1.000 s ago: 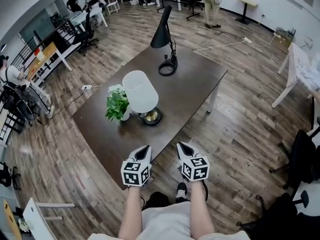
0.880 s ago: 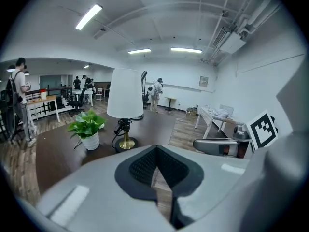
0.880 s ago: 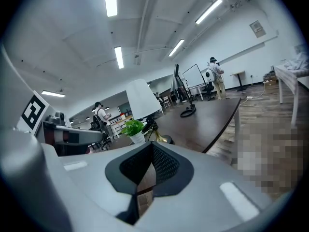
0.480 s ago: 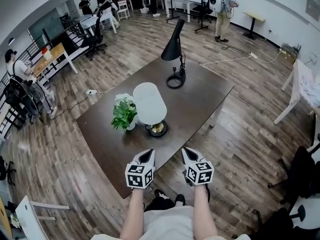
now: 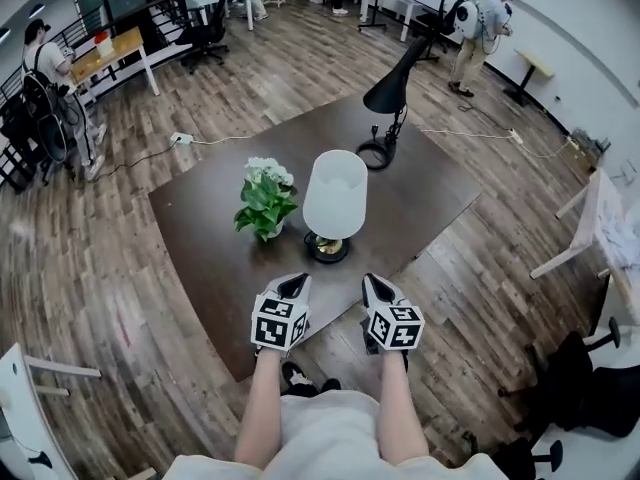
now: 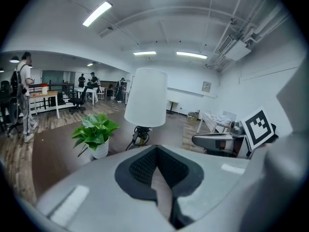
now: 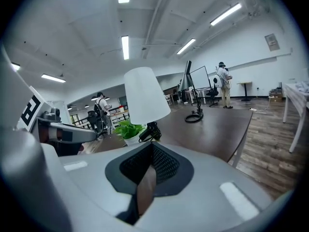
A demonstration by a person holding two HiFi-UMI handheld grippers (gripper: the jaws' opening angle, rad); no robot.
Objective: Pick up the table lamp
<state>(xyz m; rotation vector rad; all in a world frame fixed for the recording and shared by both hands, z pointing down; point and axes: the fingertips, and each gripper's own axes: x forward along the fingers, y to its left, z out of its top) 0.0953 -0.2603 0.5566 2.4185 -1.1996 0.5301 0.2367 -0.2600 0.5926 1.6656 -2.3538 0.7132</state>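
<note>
Closest in, the person's two bare forearms reach forward, each hand carrying a gripper with a marker cube at its back. The left gripper (image 5: 293, 286) and right gripper (image 5: 372, 286) hover side by side, apart from each other, at the near edge of the dark brown table (image 5: 205, 233); neither touches anything. In the left gripper view the two ribbed dark pads lie together with only a thin slit between them and nothing in it. The right gripper view shows the same: jaws together and empty. Just beyond the tips stands the table lamp (image 5: 335, 196), upright, its white tapered shade over a dark round base with a brassy centre. It is set near the table's front edge, roughly in line with the gap between the two grippers. Just beside it, to the left, a green potted plant (image 5: 265, 200) with small white flowers sits in a white pot. Farther back on the same table, well apart from both, is a black desk lamp (image 5: 392, 90) with a cone head and a ring-shaped base. Past the table runs a wood-plank floor with a white power strip (image 5: 180, 138) and its cable. Beyond that are office chairs, white desks and people at the room's far side, among them a standing person (image 5: 478, 20).
</note>
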